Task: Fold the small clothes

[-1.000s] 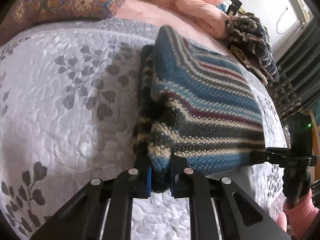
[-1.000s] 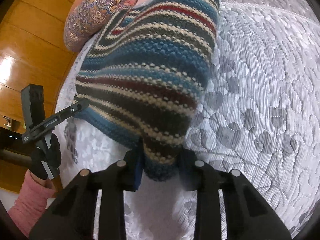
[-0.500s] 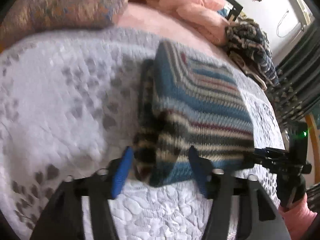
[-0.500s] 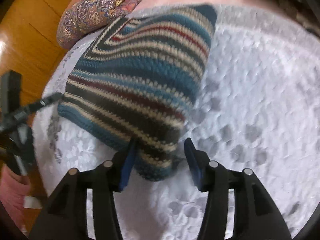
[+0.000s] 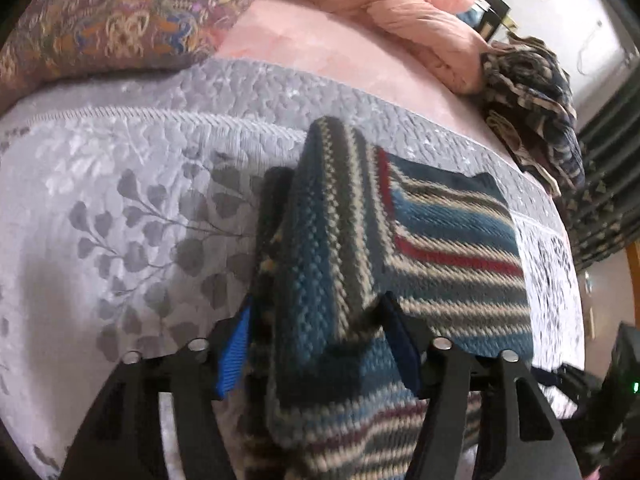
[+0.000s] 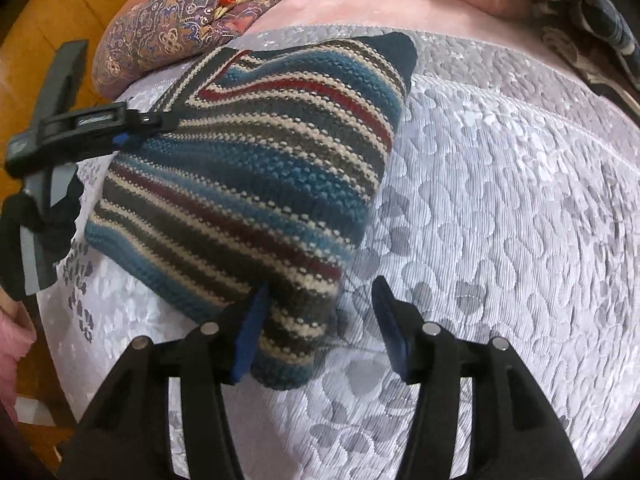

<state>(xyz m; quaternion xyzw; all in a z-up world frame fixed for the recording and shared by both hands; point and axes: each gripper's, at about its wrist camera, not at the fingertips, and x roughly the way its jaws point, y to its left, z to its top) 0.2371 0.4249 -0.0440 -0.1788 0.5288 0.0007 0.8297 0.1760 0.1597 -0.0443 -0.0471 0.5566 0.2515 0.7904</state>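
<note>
Knitted wool, striped blue, cream and red: the folded sweater (image 6: pixel 256 184) lies on the grey quilted bed (image 6: pixel 500 208). My left hand-held gripper (image 5: pixel 316 344) and right hand-held gripper (image 6: pixel 320 328) both stand spread, apparently released. Next I judge another fold, needing fresh pinches.

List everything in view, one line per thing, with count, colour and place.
Sweater: one, striped blue, cream, grey and red, folded on the bedspread.
Bedspread: one, pale grey with leaf pattern, covering the bed.
Patterned pillow: one, purple and orange, far left.
Pink bedding: one heap, at the head of the bed.
Dark patterned cloth: one pile, navy and cream, far right.
Curtain: dark, right edge.
Left gripper: black with blue pads, open around the sweater's left edge.
Right gripper: black with blue pads, open at the sweater's near corner.
</note>
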